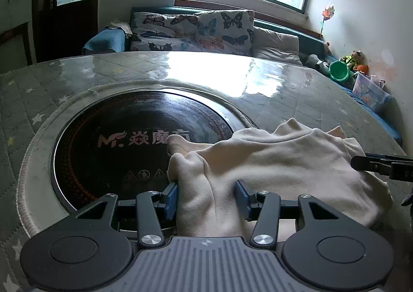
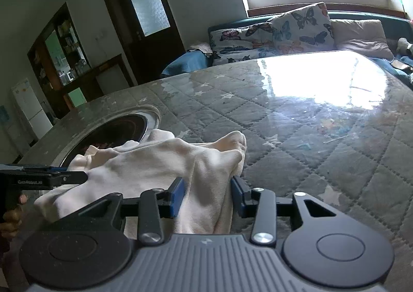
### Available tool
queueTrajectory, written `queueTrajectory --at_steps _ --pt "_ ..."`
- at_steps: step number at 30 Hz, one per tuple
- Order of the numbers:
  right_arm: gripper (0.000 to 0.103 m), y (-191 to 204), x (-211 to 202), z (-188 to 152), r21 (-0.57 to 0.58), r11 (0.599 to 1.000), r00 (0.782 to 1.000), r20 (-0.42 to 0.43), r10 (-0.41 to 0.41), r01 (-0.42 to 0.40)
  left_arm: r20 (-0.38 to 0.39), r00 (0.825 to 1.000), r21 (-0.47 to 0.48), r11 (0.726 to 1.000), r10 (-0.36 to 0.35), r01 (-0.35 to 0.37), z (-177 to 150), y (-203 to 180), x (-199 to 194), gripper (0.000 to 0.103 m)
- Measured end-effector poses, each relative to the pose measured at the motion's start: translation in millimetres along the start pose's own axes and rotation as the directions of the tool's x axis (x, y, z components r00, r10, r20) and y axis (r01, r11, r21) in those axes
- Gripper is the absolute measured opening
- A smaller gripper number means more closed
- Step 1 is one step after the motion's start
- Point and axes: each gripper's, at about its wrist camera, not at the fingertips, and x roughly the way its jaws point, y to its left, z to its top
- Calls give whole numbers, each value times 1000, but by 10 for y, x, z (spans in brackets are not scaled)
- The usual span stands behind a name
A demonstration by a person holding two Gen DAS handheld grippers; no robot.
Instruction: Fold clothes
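Observation:
A cream garment (image 1: 284,163) lies bunched on the quilted grey table cover (image 1: 296,108), its left part overlapping the round black cooktop (image 1: 129,150) set into the table. My left gripper (image 1: 207,199) is shut on a thick fold of it, and cloth peaks rise above the blue pads. The right gripper (image 1: 374,165) comes in from the right edge at the garment's far side. In the right wrist view the right gripper (image 2: 207,196) is shut on another bunch of the garment (image 2: 144,160). The left gripper (image 2: 51,176) shows at the left, against the cloth.
A glossy clear sheet covers the table and glares under the window. Behind stands a sofa with butterfly cushions (image 1: 193,31). A green bucket (image 1: 339,71), toys and a plastic box (image 1: 369,90) sit at the right wall. A dark door (image 2: 144,8), shelves (image 2: 64,59) and a hand (image 2: 13,214) appear on the left.

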Motion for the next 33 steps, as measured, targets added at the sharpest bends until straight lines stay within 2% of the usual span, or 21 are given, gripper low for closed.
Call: queueTrajectory --at_steps 1,5,9,11,17,20,24,25,27,33 --pt "30 2 3 -2 2 1000 1000 -1 1 -1 1 1000 -1 1000 -6 6 0 2 0 44" --pt "22 -2 2 -14 19 1000 1000 3 10 -10 8 1000 11 1000 -17 17 4 -25 -23 27" --pt "17 11 -15 -14 19 1000 1000 13 7 -7 14 1000 23 1000 -12 11 14 -52 -41 22" --pt "11 16 -35 -10 18 1000 1000 18 1 -1 13 1000 19 1000 -12 12 23 -47 -44 20" --pt "11 -7 -52 -19 23 1000 1000 13 5 -5 14 1000 18 1000 -12 12 35 -43 -39 20" --pt "19 -33 -54 -15 38 999 1000 13 12 -13 14 1000 17 1000 -11 11 17 -73 -13 20" --pt "23 -62 -55 -18 57 998 1000 12 18 -19 14 1000 15 1000 -14 13 18 -62 -15 21" --pt "29 -70 -55 -19 61 998 1000 11 20 -21 14 1000 15 1000 -14 13 18 -61 -15 21" --pt "33 -85 -55 -21 71 997 1000 10 23 -24 14 1000 16 1000 -14 14 16 -57 -16 22" --pt "34 -84 -51 -22 85 996 1000 15 25 -26 14 1000 17 1000 -11 11 13 -33 -30 29"
